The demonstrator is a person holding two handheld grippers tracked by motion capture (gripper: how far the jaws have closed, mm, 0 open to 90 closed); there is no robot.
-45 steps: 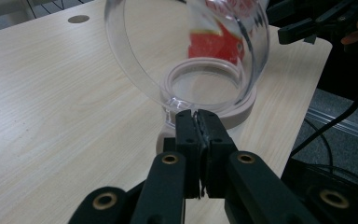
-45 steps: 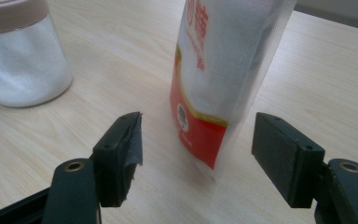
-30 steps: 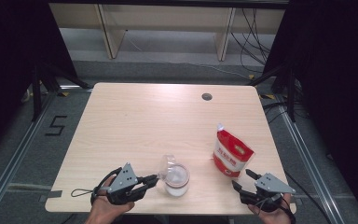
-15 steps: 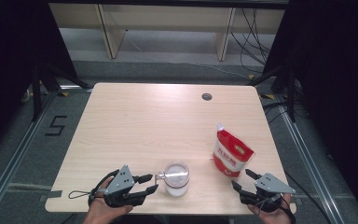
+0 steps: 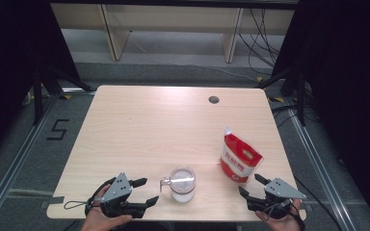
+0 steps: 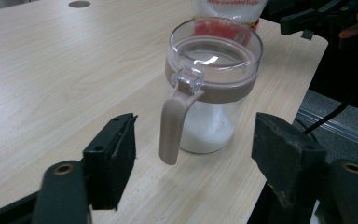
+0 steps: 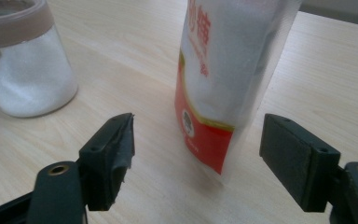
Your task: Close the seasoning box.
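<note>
At the lower middle of the high view, the lidded jar [image 5: 182, 183] stands on the surface [image 5: 164, 125], the left gripper [image 5: 142, 191] fingers just opening wide off its handle [image 6: 175, 123], right gripper [image 5: 250, 185] fingers wide, empty, facing the sugar bag [image 5: 240, 159]; next probably grasping this bag.

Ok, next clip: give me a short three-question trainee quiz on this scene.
1. True or false: the left tool is shut on the beige handle of the clear plastic jar.
2. What stands directly ahead of the right tool? A) a mug B) the red and white stand-up sugar pouch C) a bowl
3. What does the jar contain?

Key
1. False: the left tool's jaws have just been opening and stand apart, with the handle ahead of them, untouched.
2. B
3. White granules filling its lower part.
</note>
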